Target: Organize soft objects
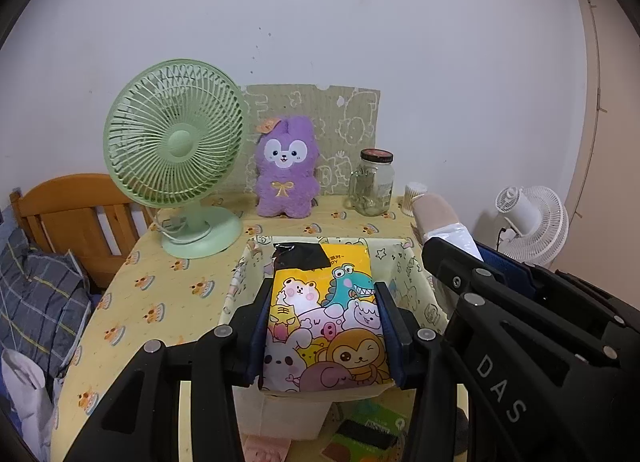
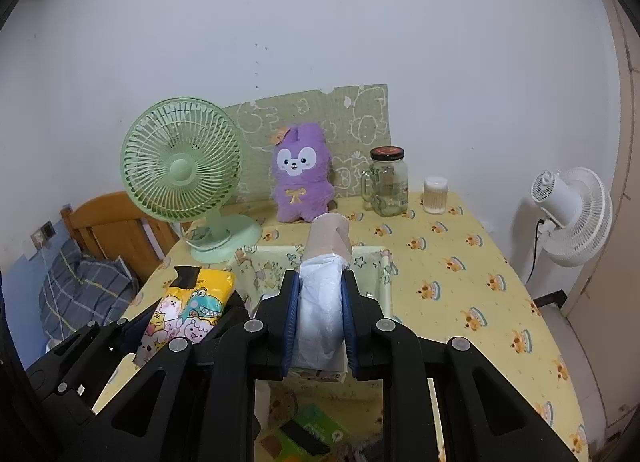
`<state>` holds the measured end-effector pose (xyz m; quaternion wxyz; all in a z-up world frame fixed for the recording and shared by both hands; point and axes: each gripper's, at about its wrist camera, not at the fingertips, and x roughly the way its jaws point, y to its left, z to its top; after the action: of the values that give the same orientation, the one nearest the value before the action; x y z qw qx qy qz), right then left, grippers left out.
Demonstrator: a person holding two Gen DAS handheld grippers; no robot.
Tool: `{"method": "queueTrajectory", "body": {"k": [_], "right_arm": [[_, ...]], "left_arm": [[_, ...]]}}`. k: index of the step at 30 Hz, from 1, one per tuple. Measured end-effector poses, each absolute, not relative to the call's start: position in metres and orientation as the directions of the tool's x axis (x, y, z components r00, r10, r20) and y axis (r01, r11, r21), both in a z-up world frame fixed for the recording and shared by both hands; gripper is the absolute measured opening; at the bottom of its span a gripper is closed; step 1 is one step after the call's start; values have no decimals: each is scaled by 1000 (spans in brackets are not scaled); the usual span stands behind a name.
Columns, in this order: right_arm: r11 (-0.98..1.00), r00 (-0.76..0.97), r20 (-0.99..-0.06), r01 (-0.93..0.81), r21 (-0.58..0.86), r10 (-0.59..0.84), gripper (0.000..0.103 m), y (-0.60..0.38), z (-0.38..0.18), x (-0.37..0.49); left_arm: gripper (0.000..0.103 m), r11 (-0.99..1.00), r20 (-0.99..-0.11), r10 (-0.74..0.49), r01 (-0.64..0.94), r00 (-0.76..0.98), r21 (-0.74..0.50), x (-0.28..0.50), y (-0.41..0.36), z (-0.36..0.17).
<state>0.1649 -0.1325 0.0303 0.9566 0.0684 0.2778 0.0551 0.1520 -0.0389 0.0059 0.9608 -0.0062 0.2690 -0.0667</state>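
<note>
My left gripper [image 1: 323,294] is shut on a yellow cartoon-print tissue pack [image 1: 324,318] and holds it over the fabric storage box [image 1: 416,286]. The pack also shows in the right wrist view [image 2: 188,310], at the left. My right gripper [image 2: 321,282] is shut on a beige paper roll in a white plastic wrap [image 2: 324,282], held above the same box [image 2: 384,278]. The roll shows at the right of the left wrist view [image 1: 440,218]. A purple plush bunny [image 1: 286,170] sits upright at the back of the table, also seen in the right wrist view [image 2: 303,174].
A green desk fan [image 1: 176,154] stands at the back left of the yellow tablecloth [image 2: 460,282]. A glass jar [image 2: 387,182] and a cotton-swab tub [image 2: 435,195] stand at the back right. A white floor fan [image 2: 572,214] is at the right. A wooden bed frame [image 1: 76,214] is at the left.
</note>
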Motion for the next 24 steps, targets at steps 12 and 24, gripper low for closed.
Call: {"method": "queueTrajectory", "body": {"k": [12, 24], "right_arm": [[982, 838, -524, -73, 173, 155, 23, -141, 18, 199], [985, 821, -554, -54, 162, 136, 23, -137, -1, 234]], "left_arm": [[49, 991, -526, -131, 132, 840, -36, 185, -45, -4], [53, 988, -556, -151, 141, 817, -60, 221, -42, -23]]}}
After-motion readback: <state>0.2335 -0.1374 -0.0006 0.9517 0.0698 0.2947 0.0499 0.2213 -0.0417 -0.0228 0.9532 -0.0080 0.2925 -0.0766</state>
